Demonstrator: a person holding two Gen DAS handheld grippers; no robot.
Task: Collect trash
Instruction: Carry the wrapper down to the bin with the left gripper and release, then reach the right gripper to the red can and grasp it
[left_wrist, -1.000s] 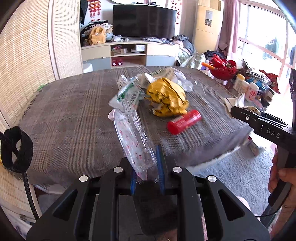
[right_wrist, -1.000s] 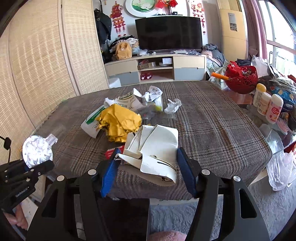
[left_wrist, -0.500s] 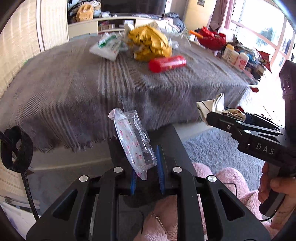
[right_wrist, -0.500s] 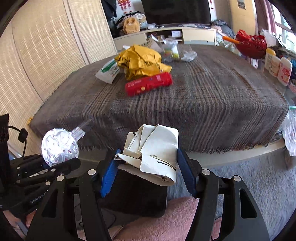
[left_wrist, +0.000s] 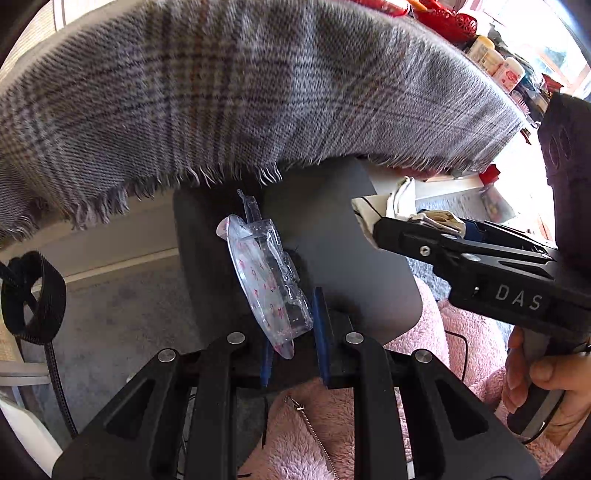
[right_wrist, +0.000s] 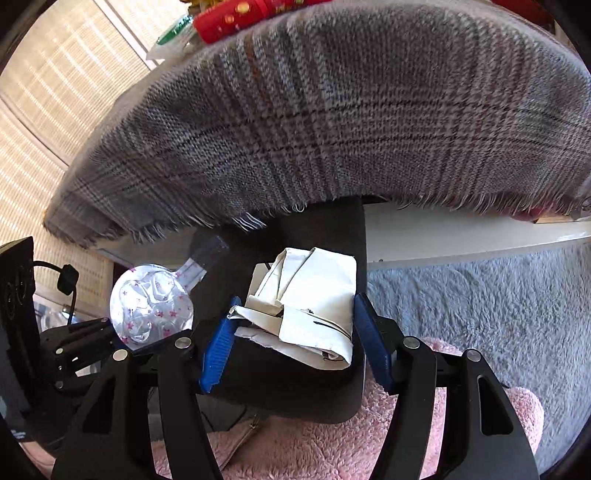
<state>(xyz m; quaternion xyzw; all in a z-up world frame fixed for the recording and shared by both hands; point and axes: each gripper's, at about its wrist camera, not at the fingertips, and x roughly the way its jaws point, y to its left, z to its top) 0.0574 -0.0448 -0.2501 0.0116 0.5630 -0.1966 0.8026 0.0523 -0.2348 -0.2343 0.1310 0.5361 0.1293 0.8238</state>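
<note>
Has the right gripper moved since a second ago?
Yes. The right gripper, shut on white paper, has dropped below the tablecloth edge, over a dark bin.

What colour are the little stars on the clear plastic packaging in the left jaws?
Pink stars on the clear plastic packaging, best seen in the right wrist view.

Plaid-covered table (right_wrist: 351, 122) — red packet (right_wrist: 251, 14) on top.
</note>
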